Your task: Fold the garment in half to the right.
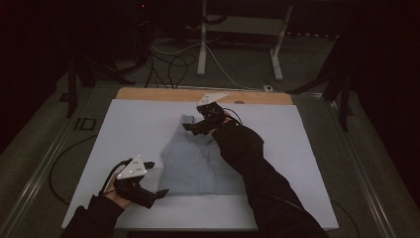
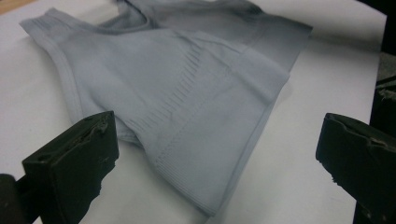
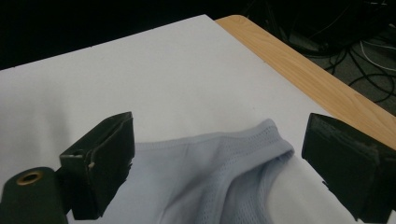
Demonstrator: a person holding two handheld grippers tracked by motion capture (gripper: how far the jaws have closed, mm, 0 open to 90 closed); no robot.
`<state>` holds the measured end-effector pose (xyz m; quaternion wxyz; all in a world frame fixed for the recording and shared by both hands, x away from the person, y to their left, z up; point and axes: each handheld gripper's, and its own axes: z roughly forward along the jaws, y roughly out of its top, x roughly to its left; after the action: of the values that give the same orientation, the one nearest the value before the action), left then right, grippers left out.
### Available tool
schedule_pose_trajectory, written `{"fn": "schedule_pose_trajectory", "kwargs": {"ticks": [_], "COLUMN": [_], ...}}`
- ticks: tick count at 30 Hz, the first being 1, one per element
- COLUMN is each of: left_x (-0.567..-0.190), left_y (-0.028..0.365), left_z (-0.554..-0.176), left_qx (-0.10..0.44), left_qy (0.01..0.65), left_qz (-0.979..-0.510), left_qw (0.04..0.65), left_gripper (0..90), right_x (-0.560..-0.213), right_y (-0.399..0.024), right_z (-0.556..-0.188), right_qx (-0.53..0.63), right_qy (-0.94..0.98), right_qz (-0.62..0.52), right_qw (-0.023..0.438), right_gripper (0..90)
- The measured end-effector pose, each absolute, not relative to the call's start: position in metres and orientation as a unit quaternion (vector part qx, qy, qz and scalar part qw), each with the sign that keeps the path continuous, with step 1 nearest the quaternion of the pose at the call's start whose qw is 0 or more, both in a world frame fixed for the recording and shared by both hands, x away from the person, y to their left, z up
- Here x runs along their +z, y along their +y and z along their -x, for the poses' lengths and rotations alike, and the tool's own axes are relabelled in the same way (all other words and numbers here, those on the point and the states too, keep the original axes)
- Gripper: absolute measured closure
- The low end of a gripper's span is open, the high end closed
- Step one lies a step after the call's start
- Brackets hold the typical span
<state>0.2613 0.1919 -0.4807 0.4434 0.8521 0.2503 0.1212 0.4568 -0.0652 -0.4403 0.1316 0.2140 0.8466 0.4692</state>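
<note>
A pale grey-blue sleeveless top lies flat near the middle of the table, which is covered by a white sheet, with a strip of bare wood along its far edge. The hem of the top faces the near edge and its shoulder straps point toward the far edge.

The left hand-held gripper sits close to the near left corner of the top, just beside the hem. In the left gripper view its jaws stand spread wide, with the ribbed hem of the top lying between them farther ahead on the sheet; neither jaw touches the cloth.

The right hand-held gripper is reached across the top toward the far edge, the dark sleeve lying over the right side of the garment. It hovers at the strap end of the top. In the right gripper view its jaws are also wide apart, with the rounded strap and mesh neckline lying below and between them; whether they touch the cloth I cannot tell
</note>
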Motion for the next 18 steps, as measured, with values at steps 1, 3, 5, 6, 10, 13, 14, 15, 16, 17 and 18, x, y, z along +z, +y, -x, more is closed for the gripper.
{"fn": "schedule_pose_trajectory", "kwargs": {"ticks": [1,3,5,6,10,13,14,15,16,17,18], "left_x": [-0.482,-0.483,-0.485,-0.487,-0.492,-0.495,-0.496,-0.497,-0.498,-0.499,-0.5], "left_y": [0.191,0.189,0.187,0.186,0.184,0.183,0.183,0.183,0.182,0.182,0.182], "left_z": [-0.262,-0.263,-0.264,-0.264,-0.264,-0.264,-0.263,-0.264,-0.264,-0.263,-0.263], "left_qx": [0.119,0.118,0.118,0.118,0.106,0.104,0.103,0.1,0.101,0.101,0.099], "left_qy": [0.253,0.265,0.266,0.267,0.26,0.26,0.257,0.256,0.257,0.257,0.257], "left_qz": [-0.854,-0.856,-0.859,-0.861,-0.87,-0.876,-0.879,-0.882,-0.884,-0.886,-0.887], "left_qw": [0.439,0.429,0.422,0.416,0.406,0.392,0.388,0.383,0.378,0.374,0.371], "left_gripper": [0.3,0.3,0.3,0.4,0.4,0.4,0.4,0.4,0.4,0.4,0.5], "right_x": [-0.44,-0.441,-0.442,-0.444,-0.449,-0.455,-0.457,-0.459,-0.462,-0.463,-0.465], "right_y": [-0.065,-0.063,-0.057,-0.053,-0.049,-0.043,-0.041,-0.039,-0.037,-0.035,-0.033], "right_z": [-0.457,-0.459,-0.467,-0.472,-0.479,-0.486,-0.488,-0.49,-0.493,-0.495,-0.497], "right_qx": [0.469,0.467,0.459,0.454,0.45,0.439,0.436,0.434,0.43,0.427,0.427], "right_qy": [0.847,0.848,0.852,0.854,0.854,0.859,0.859,0.86,0.862,0.863,0.862], "right_qz": [-0.214,-0.215,-0.217,-0.221,-0.23,-0.237,-0.24,-0.242,-0.241,-0.245,-0.249], "right_qw": [0.132,0.13,0.129,0.128,0.12,0.119,0.117,0.116,0.116,0.116,0.112], "right_gripper": [9.5,9.6,9.6,9.6,9.6,9.5,9.6,9.5,9.5,9.6,9.5]}}
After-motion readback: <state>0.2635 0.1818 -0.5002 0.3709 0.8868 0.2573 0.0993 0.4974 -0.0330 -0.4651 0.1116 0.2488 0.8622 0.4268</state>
